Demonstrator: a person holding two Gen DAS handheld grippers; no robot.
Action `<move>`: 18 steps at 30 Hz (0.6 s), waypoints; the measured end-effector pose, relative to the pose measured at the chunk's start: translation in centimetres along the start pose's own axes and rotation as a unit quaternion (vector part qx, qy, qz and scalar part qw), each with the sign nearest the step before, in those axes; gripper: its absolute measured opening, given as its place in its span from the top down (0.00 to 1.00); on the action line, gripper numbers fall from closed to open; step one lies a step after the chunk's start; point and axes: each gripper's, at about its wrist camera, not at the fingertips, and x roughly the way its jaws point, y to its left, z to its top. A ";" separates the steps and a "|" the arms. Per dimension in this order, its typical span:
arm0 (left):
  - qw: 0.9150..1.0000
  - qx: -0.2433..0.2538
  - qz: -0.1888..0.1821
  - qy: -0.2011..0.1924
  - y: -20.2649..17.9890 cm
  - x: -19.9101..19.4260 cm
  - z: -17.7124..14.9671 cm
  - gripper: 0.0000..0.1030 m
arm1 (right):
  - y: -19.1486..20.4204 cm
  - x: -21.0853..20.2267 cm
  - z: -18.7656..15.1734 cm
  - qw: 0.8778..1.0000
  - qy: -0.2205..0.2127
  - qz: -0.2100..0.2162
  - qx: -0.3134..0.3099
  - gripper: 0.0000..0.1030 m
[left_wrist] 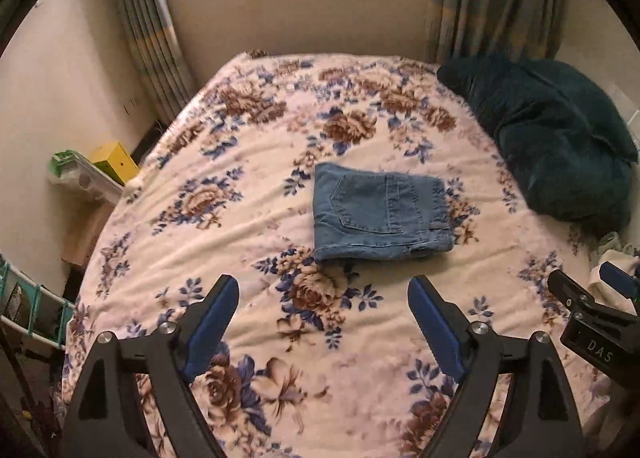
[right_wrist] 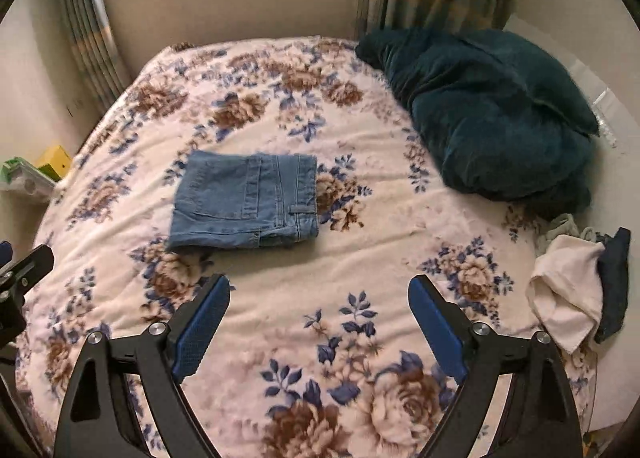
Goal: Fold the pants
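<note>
**Jeans folded, both tools lifted clear**

While the yellow box [left_wrist: 114,161] and the shelf beside it sit off the bed's left edge, the left gripper [left_wrist: 323,300] hangs above the flowered bedspread [left_wrist: 240,242] with its jaws spread wide and nothing between them. Ahead of it, near the middle of the bed, the jeans [left_wrist: 380,211] lie as a compact folded rectangle, back pocket up, waistband toward the right. Further right, the right gripper [right_wrist: 319,298] is likewise wide open and empty, well apart from the denim. Beyond, a dark green pillow [right_wrist: 492,109] rests by the curtain, and a white cloth [right_wrist: 564,306] lies crumpled at the bed's right edge.

By the look of it, the folding is done and this is the pull-away. Any next move calls only for a check that the stack holds, perhaps a light press to flatten its near edge.
</note>
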 end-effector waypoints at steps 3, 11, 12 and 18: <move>1.000 -0.007 -0.001 -0.013 0.0 -4.3 -0.4 0.01 | -0.6 -5.0 -0.6 1.000 -0.016 0.004 0.002 0.09; 0.998 0.000 -0.005 -0.055 -0.5 -16.7 -2.4 0.00 | -2.5 -20.1 -3.4 0.997 -0.073 0.011 0.011 0.08; 0.998 0.001 -0.010 -0.057 -0.6 -18.1 -2.9 0.00 | -2.6 -22.2 -4.0 0.997 -0.079 0.012 0.015 0.08; 0.997 0.011 -0.023 -0.078 -0.3 -25.7 -6.0 0.00 | -3.2 -32.1 -8.3 0.995 -0.101 0.008 0.019 0.08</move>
